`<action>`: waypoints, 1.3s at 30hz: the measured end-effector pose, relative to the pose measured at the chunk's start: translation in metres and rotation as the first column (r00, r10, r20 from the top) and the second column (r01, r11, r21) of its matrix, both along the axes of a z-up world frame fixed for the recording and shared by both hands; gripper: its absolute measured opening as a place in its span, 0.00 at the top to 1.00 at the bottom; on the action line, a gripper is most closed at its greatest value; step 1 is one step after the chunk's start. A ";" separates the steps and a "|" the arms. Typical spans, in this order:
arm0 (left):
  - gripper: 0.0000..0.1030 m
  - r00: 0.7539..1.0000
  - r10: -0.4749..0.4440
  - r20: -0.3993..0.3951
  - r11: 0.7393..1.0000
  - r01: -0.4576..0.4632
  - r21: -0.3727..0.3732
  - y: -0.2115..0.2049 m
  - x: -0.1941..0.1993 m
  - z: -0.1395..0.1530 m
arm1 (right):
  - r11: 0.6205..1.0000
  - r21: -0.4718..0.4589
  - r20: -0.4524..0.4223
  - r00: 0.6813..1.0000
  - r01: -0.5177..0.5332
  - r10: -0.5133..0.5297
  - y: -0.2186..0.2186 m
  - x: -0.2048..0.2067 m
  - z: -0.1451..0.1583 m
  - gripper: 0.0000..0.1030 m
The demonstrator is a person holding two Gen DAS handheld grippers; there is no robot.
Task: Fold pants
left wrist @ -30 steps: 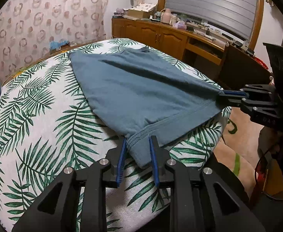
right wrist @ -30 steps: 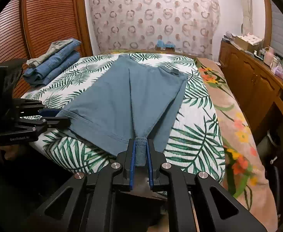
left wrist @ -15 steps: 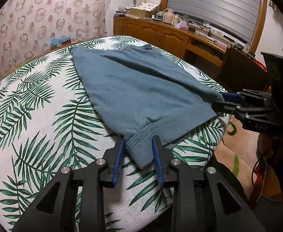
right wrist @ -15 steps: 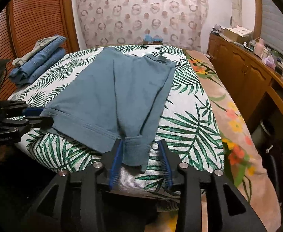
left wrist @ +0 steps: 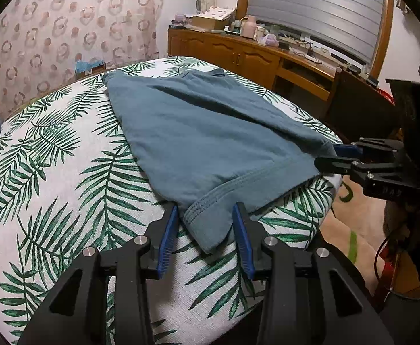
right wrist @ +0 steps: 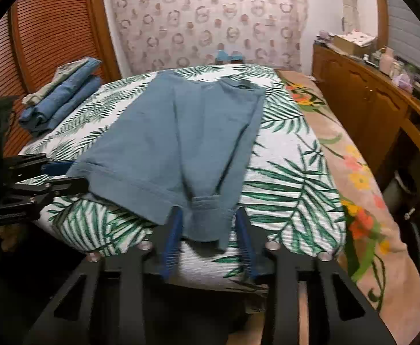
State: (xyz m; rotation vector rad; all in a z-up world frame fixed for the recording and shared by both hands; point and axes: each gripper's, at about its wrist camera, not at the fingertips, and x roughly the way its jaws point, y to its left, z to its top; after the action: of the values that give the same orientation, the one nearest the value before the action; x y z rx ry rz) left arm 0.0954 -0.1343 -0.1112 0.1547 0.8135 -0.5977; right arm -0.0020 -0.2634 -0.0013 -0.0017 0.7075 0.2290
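Black gripper (left wrist: 205, 230), blue pads (left wrist: 167, 238)

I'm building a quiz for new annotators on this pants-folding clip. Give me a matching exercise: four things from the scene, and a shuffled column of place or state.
1. left gripper
2. blue-grey pants
3. folded jeans stack
4. wooden cabinet

A. lying flat on the leaf-print bed
B. open, straddling a hem corner
C. along the wall, cluttered top
D. at the bed's far left edge

Pairs: 1-B, 2-A, 3-D, 4-C
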 end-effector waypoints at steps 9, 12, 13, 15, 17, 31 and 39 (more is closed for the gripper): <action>0.85 0.999 -0.001 0.034 1.000 0.002 -0.024 0.003 -0.004 0.014 | 0.995 0.073 0.015 0.998 -0.064 0.063 -0.003 0.002 0.004 0.86; 0.85 0.998 0.002 0.065 0.999 0.001 -0.049 0.007 -0.008 0.030 | 0.994 0.082 0.056 0.996 -0.075 0.071 -0.003 -0.003 0.015 0.86; 0.85 0.997 0.004 0.076 0.998 0.001 -0.058 0.009 -0.009 0.036 | 0.993 0.085 0.072 0.995 -0.081 0.075 -0.004 -0.005 0.019 0.86; 0.85 0.995 0.008 0.099 0.997 0.000 -0.076 0.014 -0.013 0.049 | 0.992 0.089 0.105 0.991 -0.090 0.080 -0.004 -0.009 0.031 0.86; 0.85 0.992 0.013 0.127 0.995 -0.001 -0.097 0.019 -0.017 0.064 | 0.990 0.091 0.143 0.986 -0.104 0.090 -0.004 -0.013 0.044 0.86; 0.85 0.960 0.047 0.274 0.982 0.006 -0.189 0.047 -0.045 0.132 | 0.980 0.063 0.314 0.935 -0.191 0.162 0.005 -0.044 0.095 0.86; 0.86 0.944 0.082 0.318 0.974 -0.008 -0.226 0.062 -0.050 0.152 | 0.971 0.045 0.371 0.906 -0.234 0.201 0.010 -0.047 0.104 0.86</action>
State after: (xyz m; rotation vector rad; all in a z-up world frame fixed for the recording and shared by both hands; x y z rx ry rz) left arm 0.0456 -0.0724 0.0403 0.0281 0.4239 -0.5958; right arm -0.0487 -0.2538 0.1022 -0.0381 0.3231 0.4626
